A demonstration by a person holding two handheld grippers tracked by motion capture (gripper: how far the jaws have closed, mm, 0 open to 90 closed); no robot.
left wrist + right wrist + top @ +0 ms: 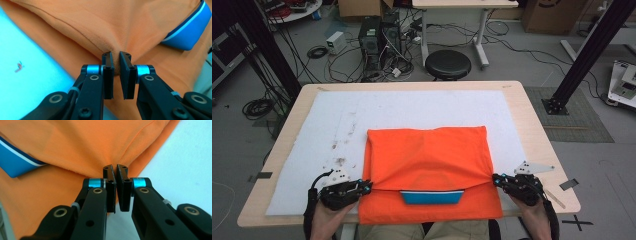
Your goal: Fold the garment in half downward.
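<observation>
An orange polo shirt with a blue collar lies folded over itself on the white mat. My left gripper pinches the folded layer's left corner, its jaws shut on orange cloth. At the right corner my right gripper is shut on the same layer. The collar shows under the lifted edge, and it appears again as a blue band in the right gripper view. Both hands sit near the table's front edge.
The wooden table borders the mat. Beyond it stand a black stool, computer towers with tangled cables, and a black frame post at right. A strip of dark tape lies by the right hand.
</observation>
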